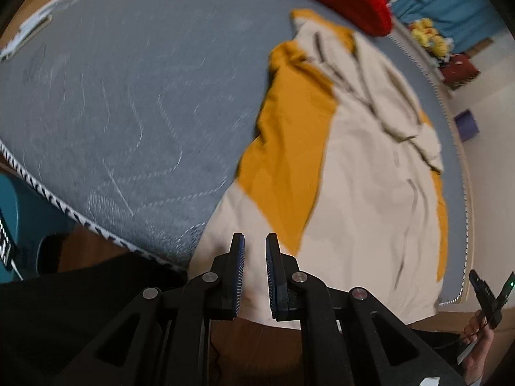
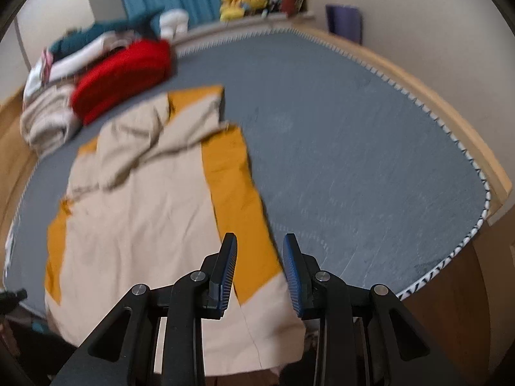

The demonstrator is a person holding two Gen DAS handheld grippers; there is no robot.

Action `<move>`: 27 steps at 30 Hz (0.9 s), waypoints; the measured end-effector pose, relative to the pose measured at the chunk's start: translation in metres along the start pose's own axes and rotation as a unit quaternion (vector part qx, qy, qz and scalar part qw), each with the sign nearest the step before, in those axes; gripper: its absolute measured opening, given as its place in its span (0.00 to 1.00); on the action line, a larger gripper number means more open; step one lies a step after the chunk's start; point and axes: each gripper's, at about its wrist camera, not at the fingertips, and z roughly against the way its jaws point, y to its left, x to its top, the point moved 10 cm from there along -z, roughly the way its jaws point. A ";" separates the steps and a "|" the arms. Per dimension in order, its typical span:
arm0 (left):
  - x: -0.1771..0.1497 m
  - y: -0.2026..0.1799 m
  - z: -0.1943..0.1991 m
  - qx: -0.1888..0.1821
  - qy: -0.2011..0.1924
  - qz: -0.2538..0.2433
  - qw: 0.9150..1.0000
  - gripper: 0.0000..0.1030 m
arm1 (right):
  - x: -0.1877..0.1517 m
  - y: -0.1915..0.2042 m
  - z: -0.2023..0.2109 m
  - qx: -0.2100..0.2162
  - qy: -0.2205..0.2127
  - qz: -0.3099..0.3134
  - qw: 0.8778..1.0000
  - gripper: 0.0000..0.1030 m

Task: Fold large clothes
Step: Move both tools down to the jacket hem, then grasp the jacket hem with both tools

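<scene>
A large cream and mustard-yellow garment (image 1: 354, 167) lies spread on the grey mattress (image 1: 128, 96), its top part crumpled and its cream hem hanging over the near edge. My left gripper (image 1: 255, 238) hovers over the hem's left corner, its jaws a narrow gap apart with nothing pinched between them. In the right wrist view the same garment (image 2: 141, 212) fills the left half of the mattress (image 2: 354, 144). My right gripper (image 2: 260, 238) hangs above the hem's right corner, where the yellow panel meets cream, and stands open and empty.
A red garment (image 2: 125, 74) and a pile of folded clothes (image 2: 48, 119) sit at the far left of the bed. Plush toys (image 2: 241, 0) and a purple box (image 2: 344, 22) stand behind it. The wooden bed frame (image 2: 450, 103) rims the mattress.
</scene>
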 end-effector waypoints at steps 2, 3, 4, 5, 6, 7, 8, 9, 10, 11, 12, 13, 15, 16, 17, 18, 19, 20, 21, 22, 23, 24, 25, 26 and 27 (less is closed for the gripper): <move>-0.002 0.006 -0.011 0.005 0.020 0.011 1.000 0.13 | -0.005 0.000 -0.013 -0.003 0.022 -0.002 1.000 0.30; -0.002 0.009 -0.016 0.009 0.028 0.016 0.999 0.14 | -0.010 0.000 -0.019 -0.002 0.033 -0.007 0.999 0.30; -0.003 0.012 -0.019 0.013 0.034 0.018 0.999 0.15 | -0.014 -0.004 -0.025 -0.002 0.046 -0.016 0.999 0.30; -0.003 0.015 -0.023 0.020 0.038 0.019 0.999 0.16 | -0.019 -0.008 -0.032 -0.006 0.061 -0.024 0.998 0.30; -0.002 0.016 -0.026 0.025 0.041 0.018 0.999 0.20 | -0.025 -0.012 -0.040 -0.008 0.076 -0.031 0.997 0.30; -0.002 0.018 -0.029 0.034 0.043 0.015 0.998 0.26 | -0.029 -0.014 -0.043 -0.007 0.086 -0.036 0.996 0.30; -0.002 0.020 -0.032 0.047 0.046 0.011 0.998 0.29 | -0.034 -0.016 -0.050 -0.007 0.099 -0.043 0.994 0.30; -0.001 0.023 -0.034 0.057 0.049 0.007 0.997 0.35 | -0.038 -0.018 -0.055 -0.009 0.110 -0.046 0.993 0.30; -0.002 0.025 -0.037 0.068 0.053 0.004 0.996 0.38 | -0.040 -0.020 -0.060 -0.010 0.117 -0.047 0.992 0.30; -0.003 0.029 -0.041 0.079 0.059 0.000 0.995 0.38 | -0.046 -0.022 -0.066 -0.013 0.131 -0.050 0.990 0.32; -0.004 0.031 -0.043 0.085 0.063 -0.001 0.994 0.38 | -0.048 -0.023 -0.070 -0.015 0.139 -0.052 0.989 0.35; -0.006 0.033 -0.047 0.090 0.069 -0.001 0.994 0.38 | -0.053 -0.026 -0.075 -0.019 0.151 -0.056 0.987 0.37; -0.008 0.036 -0.051 0.092 0.076 -0.001 0.993 0.38 | -0.063 -0.032 -0.086 -0.031 0.177 -0.064 0.982 0.42; -0.008 0.037 -0.051 0.094 0.076 -0.005 0.993 0.38 | -0.066 -0.033 -0.090 -0.033 0.185 -0.067 0.980 0.42; -0.009 0.037 -0.052 0.096 0.075 -0.010 0.993 0.38 | -0.072 -0.035 -0.095 -0.035 0.198 -0.070 0.977 0.42; -0.009 0.037 -0.052 0.098 0.075 -0.014 0.992 0.38 | -0.077 -0.036 -0.099 -0.037 0.208 -0.072 0.975 0.43; -0.010 0.036 -0.053 0.100 0.075 -0.019 0.992 0.38 | -0.078 -0.036 -0.101 -0.038 0.212 -0.073 0.974 0.43; -0.011 0.036 -0.053 0.104 0.075 -0.025 0.991 0.38 | -0.080 -0.036 -0.103 -0.040 0.214 -0.072 0.973 0.43; -0.009 0.035 -0.055 0.107 0.075 -0.030 0.991 0.38 | -0.081 -0.036 -0.104 -0.043 0.215 -0.068 0.973 0.43; -0.010 0.034 -0.055 0.111 0.074 -0.036 0.990 0.37 | -0.081 -0.036 -0.105 -0.045 0.215 -0.065 0.973 0.44; -0.011 0.033 -0.056 0.116 0.073 -0.044 0.990 0.37 | -0.082 -0.036 -0.105 -0.047 0.215 -0.063 0.973 0.44; -0.011 0.031 -0.057 0.119 0.072 -0.051 0.989 0.35 | -0.082 -0.036 -0.106 -0.049 0.215 -0.062 0.973 0.44; -0.012 0.027 -0.058 0.121 0.070 -0.060 0.988 0.28 | -0.082 -0.035 -0.106 -0.052 0.214 -0.060 0.974 0.44; -0.014 0.022 -0.059 0.121 0.070 -0.072 0.988 0.23 | -0.083 -0.034 -0.106 -0.055 0.214 -0.057 0.974 0.44; -0.015 0.019 -0.060 0.121 0.070 -0.080 0.987 0.14 | -0.083 -0.033 -0.106 -0.057 0.214 -0.054 0.974 0.44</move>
